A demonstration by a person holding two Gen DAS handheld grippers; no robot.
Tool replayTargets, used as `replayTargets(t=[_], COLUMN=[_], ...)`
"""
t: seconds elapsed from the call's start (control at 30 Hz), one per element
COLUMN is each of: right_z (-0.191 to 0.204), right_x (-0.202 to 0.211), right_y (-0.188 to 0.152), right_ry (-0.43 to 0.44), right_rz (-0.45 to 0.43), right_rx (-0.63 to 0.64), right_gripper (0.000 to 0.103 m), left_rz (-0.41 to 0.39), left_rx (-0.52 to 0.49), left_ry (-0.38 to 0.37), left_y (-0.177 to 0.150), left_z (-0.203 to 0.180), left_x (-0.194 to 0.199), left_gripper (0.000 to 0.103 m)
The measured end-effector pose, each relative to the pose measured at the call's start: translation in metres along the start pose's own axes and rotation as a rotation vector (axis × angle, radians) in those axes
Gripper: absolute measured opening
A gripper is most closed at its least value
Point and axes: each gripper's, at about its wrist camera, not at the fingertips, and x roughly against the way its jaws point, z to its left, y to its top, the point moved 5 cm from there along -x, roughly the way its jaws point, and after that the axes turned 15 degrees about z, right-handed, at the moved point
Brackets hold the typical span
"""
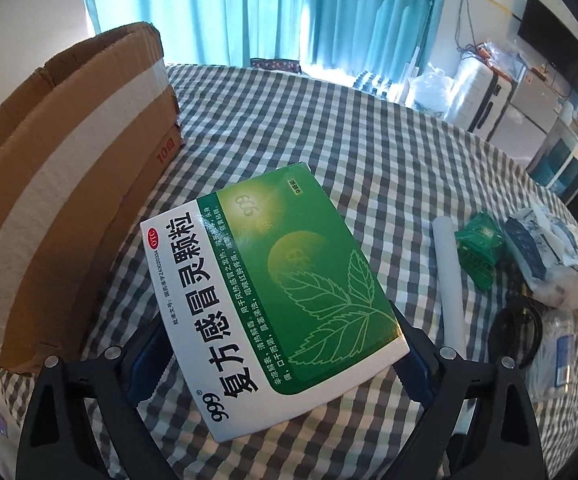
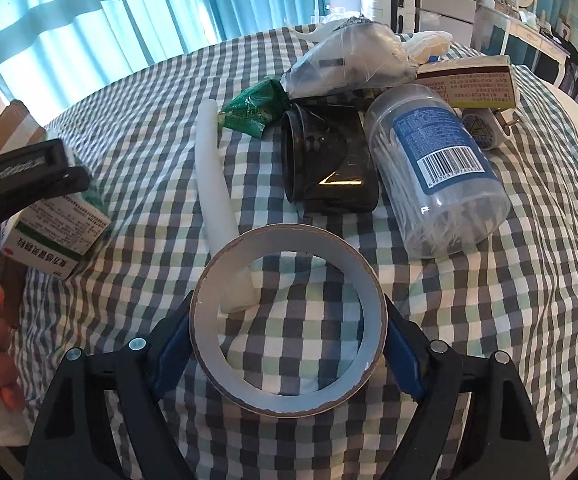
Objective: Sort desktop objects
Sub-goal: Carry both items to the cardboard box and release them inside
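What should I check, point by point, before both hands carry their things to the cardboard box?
1. Left gripper on the green medicine box: both fingers sit against its sides, box lifted off the cloth. Ok.
2. Medicine box level: it is tilted in the grip. Not ok.
3. Right gripper on the tape roll: fingers on both sides of it. Ok.
4. Tape roll clear of the white stick: the stick's end shows through the ring; contact unclear. Cannot tell.
5. Cardboard box open on top: the opening is not in view. Cannot tell.
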Motion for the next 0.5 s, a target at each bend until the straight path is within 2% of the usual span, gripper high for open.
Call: replayTargets(t=[0.23,0.5], right_z=[0.014,0.031], right_x=[0.010,0.047], right_y=[-0.005,-0.045], right_ry=[-0.040,-0.026], right_rz=[-0.031,-0.074], right_rx=[0.042,0.049], right_gripper=[0.083,0.083], left_rz=[-0.052,-0.123], left_rx=[-0.033,-0.018], left_ry=[-0.010,-0.051], left_y=[-0.014,-0.016], left_z=[0.017,0.053], left_x=[0.037,0.081], left_gripper=[0.096,0.096])
